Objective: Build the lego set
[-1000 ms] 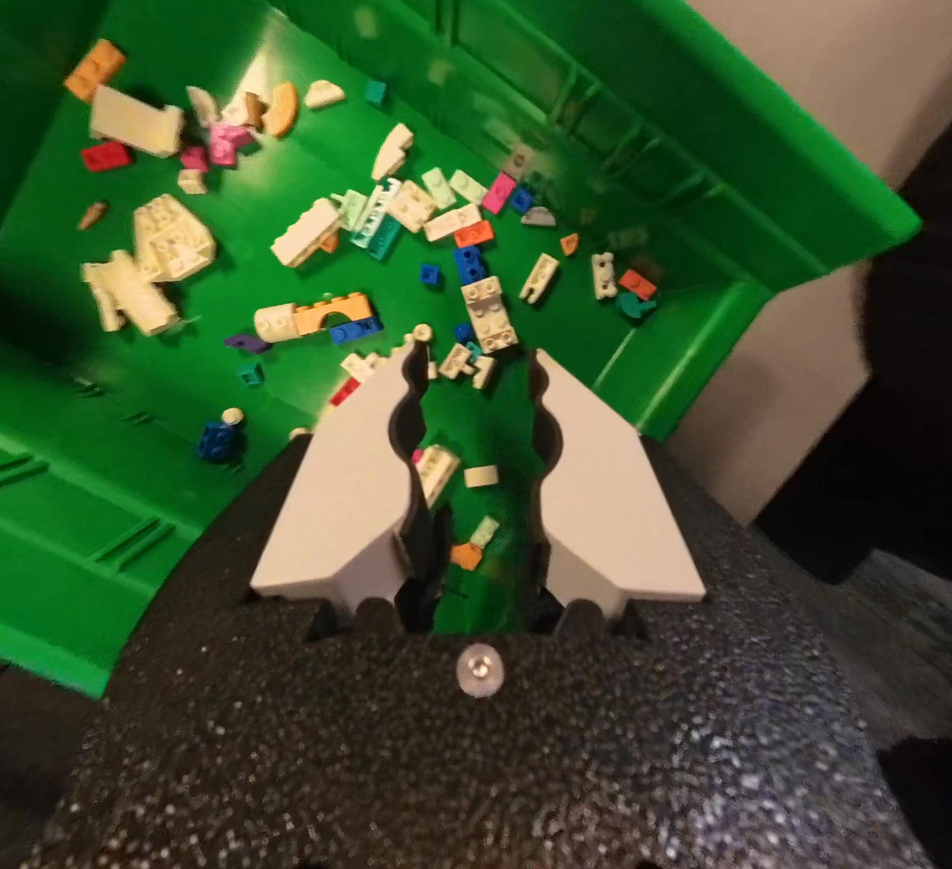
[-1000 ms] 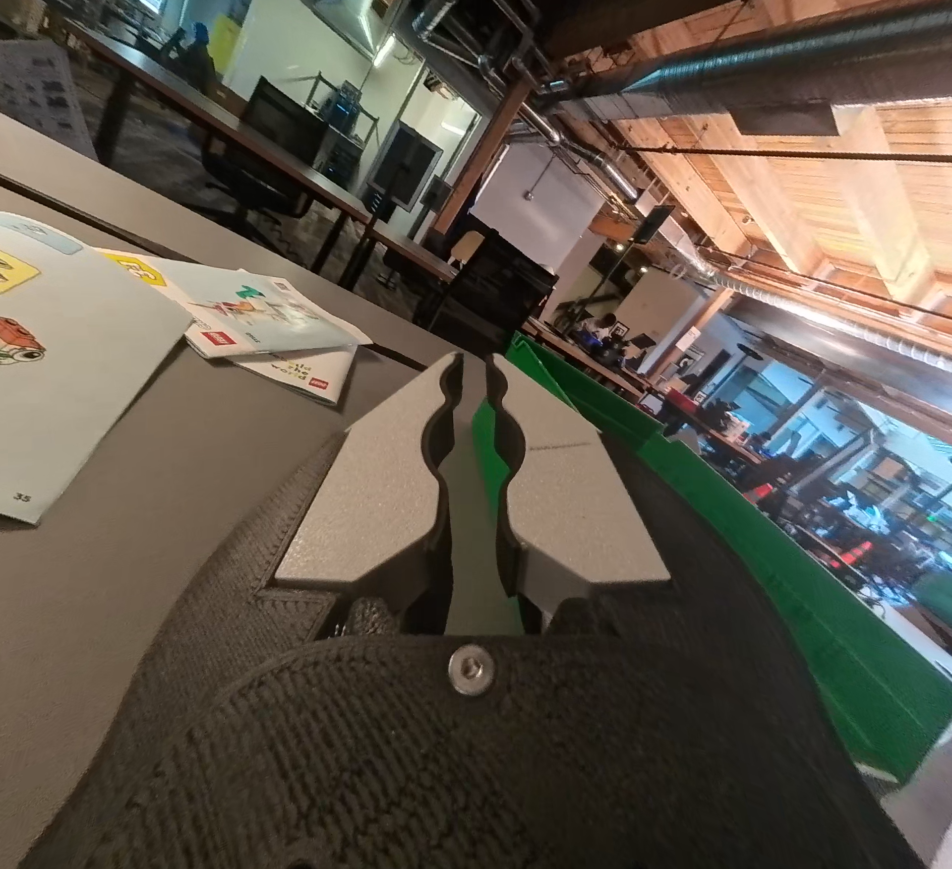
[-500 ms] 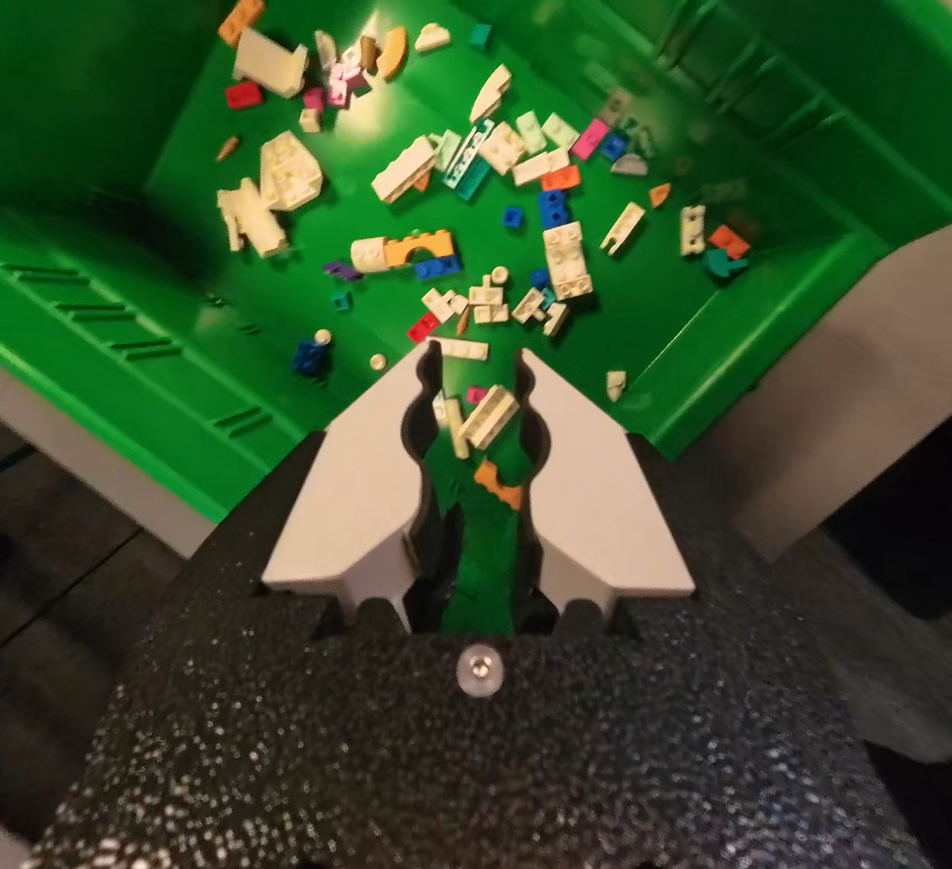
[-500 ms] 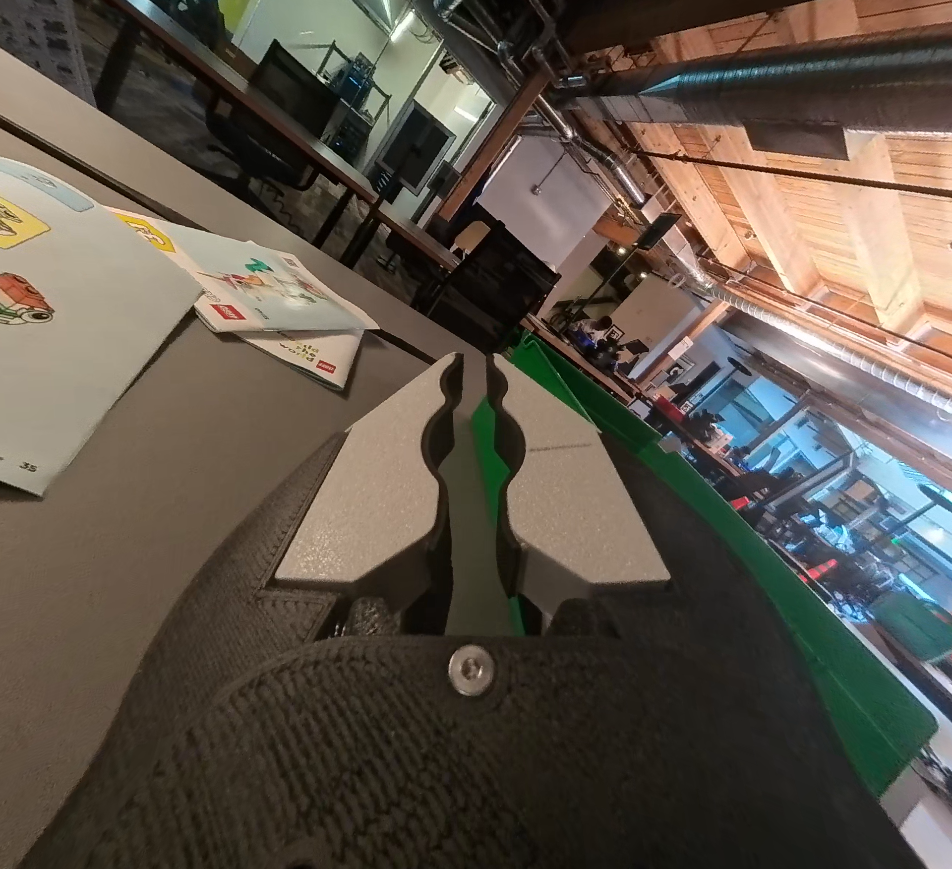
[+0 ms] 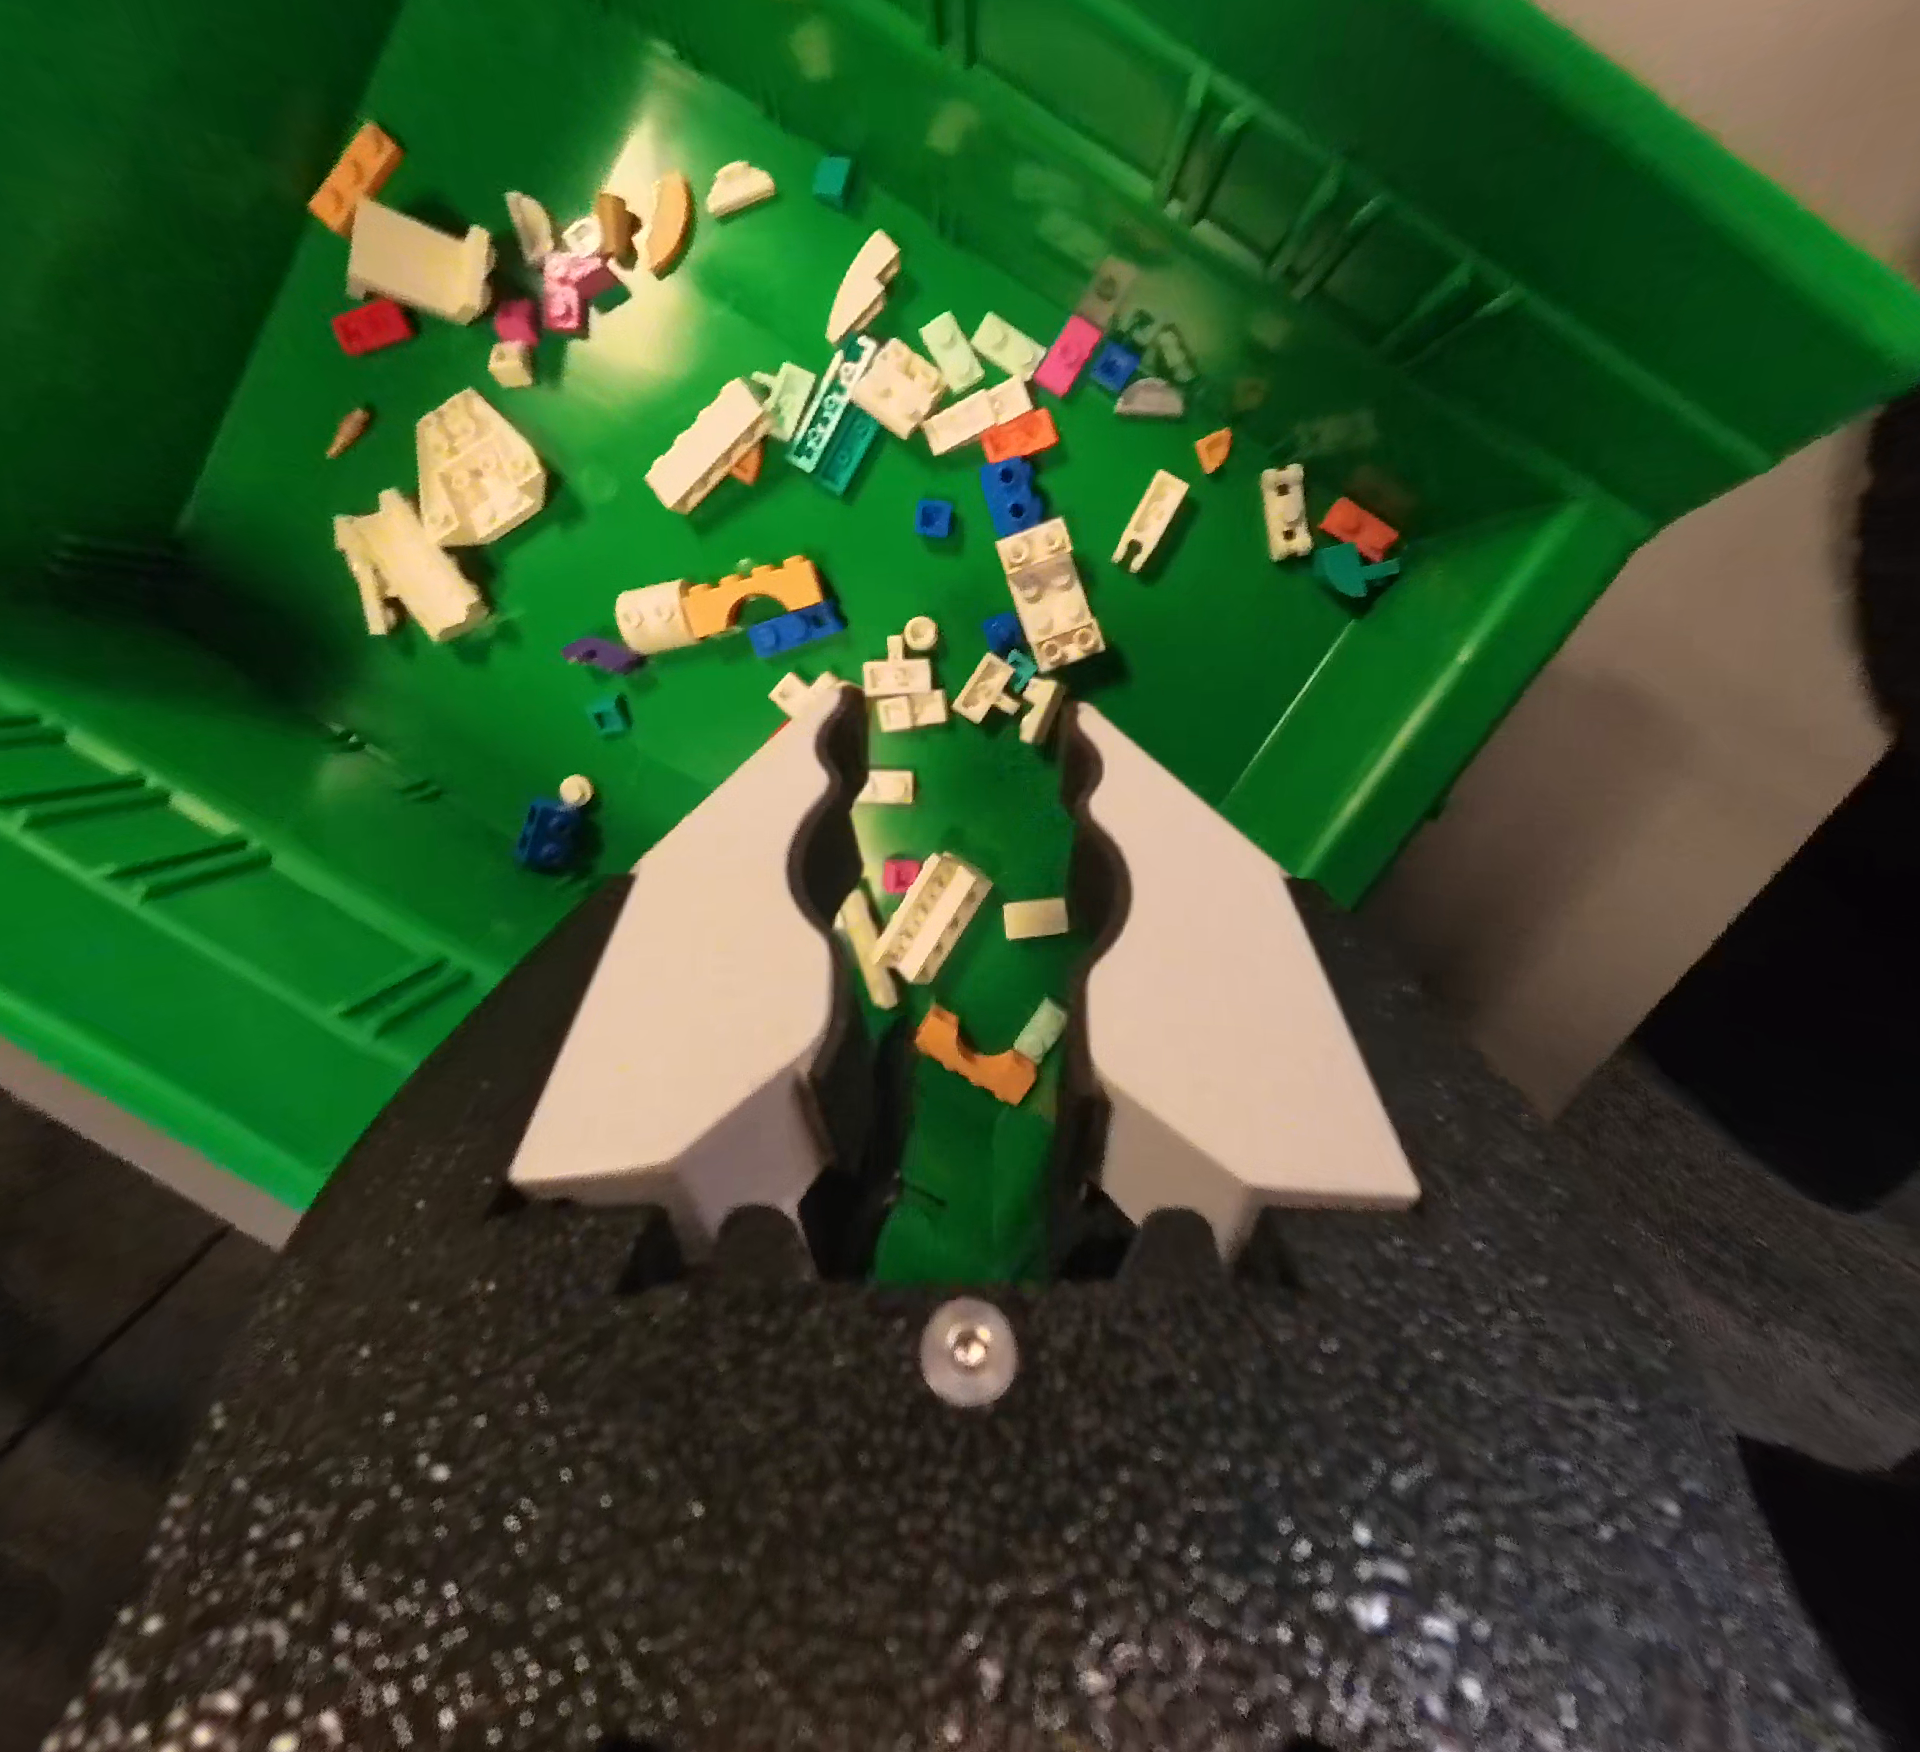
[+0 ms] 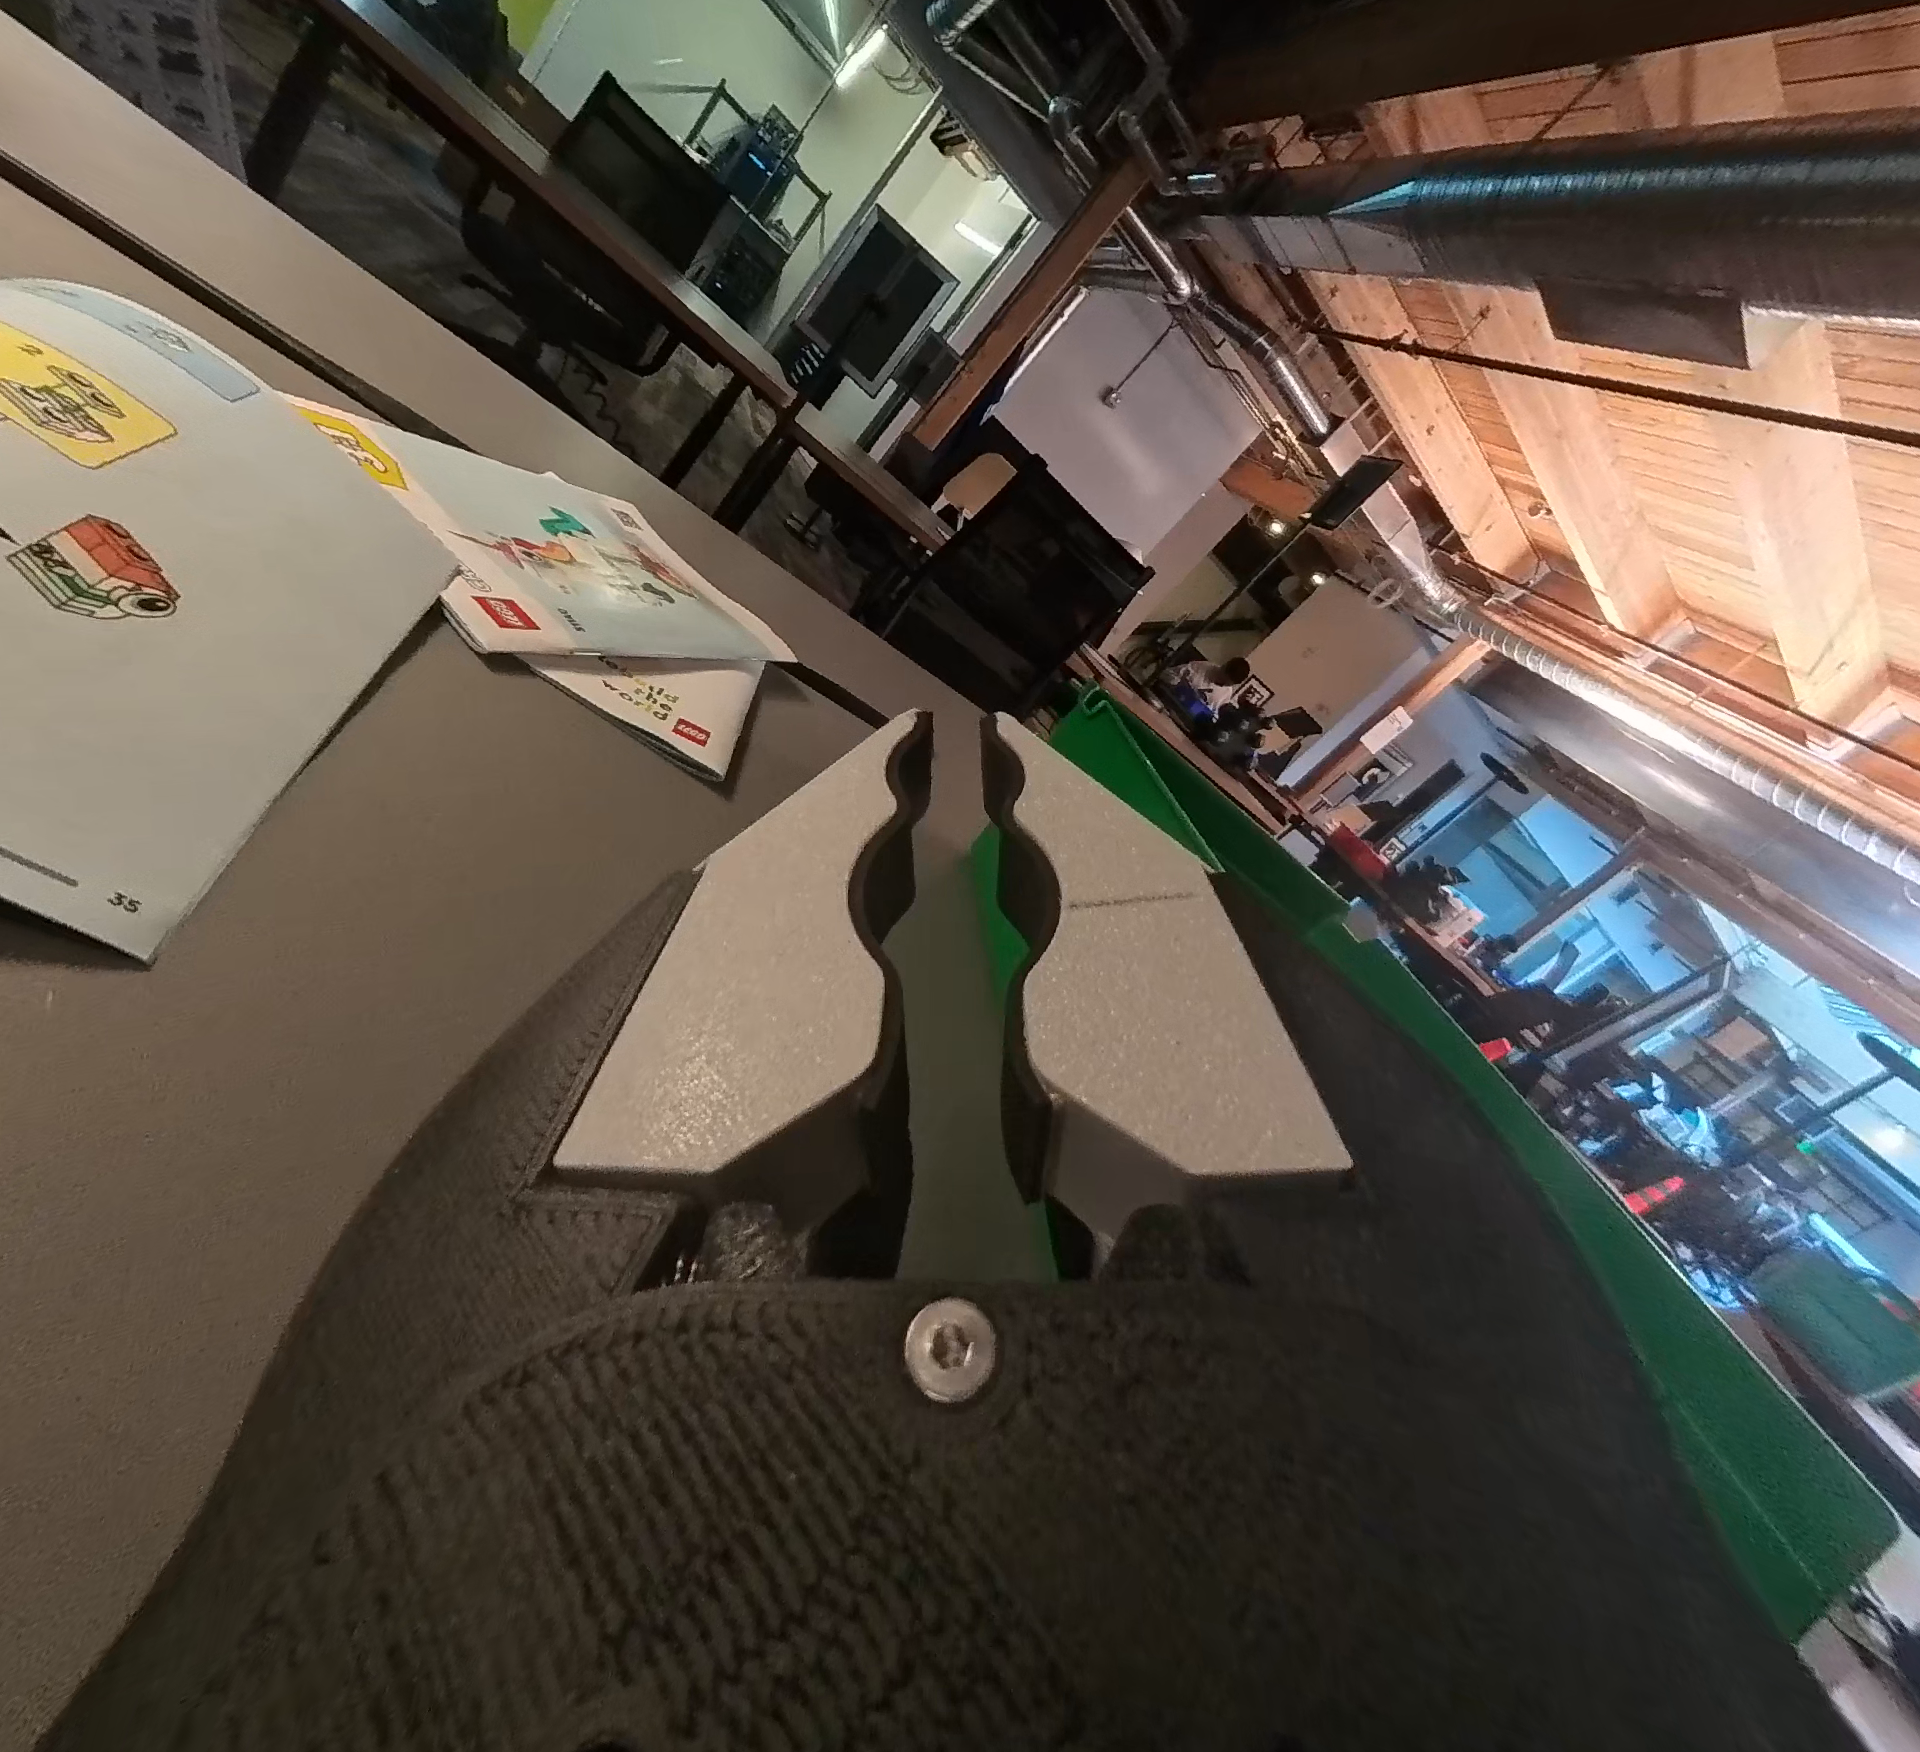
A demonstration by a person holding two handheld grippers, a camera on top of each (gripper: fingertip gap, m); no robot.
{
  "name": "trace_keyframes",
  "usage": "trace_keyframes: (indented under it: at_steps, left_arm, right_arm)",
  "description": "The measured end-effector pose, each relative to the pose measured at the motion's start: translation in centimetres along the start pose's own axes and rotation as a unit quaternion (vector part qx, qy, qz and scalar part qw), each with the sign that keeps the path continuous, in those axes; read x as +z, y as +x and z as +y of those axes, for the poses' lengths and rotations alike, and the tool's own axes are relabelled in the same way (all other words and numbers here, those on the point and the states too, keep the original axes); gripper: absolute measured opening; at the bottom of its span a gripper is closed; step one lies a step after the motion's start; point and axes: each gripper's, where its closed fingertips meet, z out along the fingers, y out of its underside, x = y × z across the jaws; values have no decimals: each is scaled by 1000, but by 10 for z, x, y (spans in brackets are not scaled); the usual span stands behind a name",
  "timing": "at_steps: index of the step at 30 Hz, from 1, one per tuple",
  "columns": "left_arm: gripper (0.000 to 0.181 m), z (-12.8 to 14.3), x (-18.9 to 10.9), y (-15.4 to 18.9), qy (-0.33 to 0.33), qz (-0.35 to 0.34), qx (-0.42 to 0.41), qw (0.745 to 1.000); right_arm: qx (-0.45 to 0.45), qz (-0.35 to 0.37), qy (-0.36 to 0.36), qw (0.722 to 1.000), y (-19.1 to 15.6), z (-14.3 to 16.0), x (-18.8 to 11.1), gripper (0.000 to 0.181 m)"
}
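Loose lego pieces lie on the floor of a green bin (image 5: 1039, 40): an orange arch (image 5: 748, 596), a white wedge plate (image 5: 473, 466), and small blue, red, pink and teal bricks. My left gripper (image 5: 964, 705) is open and empty above the bin's near corner. A white long brick (image 5: 930, 913) and an orange piece (image 5: 971, 1058) show on the bin floor between its fingers. My right gripper (image 6: 956, 720) rests low over the grey table (image 6: 312, 1027), empty, with only a narrow gap between its fingertips.
An open instruction booklet (image 6: 156, 611) and two smaller booklets (image 6: 613, 580) lie on the table left of the right gripper. The green bin's outer wall (image 6: 1558, 1131) runs along its right. Desks, monitors and people stand far behind.
My left gripper drew back from the bin, then came nearer again, and its jaws stand a little wider than half a second ago. The right gripper tilted slightly and stays on the table.
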Motion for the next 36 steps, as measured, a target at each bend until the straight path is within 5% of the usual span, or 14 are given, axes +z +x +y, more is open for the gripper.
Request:
trace_keyframes:
  at_steps: [1,36]
  left_arm:
    - [35,-1,2,1,0,4,1,1000]
    - [31,34,9,17,-56,28,-43,997]
  right_arm:
    - [-1,-1,0,1000,0,0,0,7]
    - [-38,-21,14,999,-13,-7,-2,7]
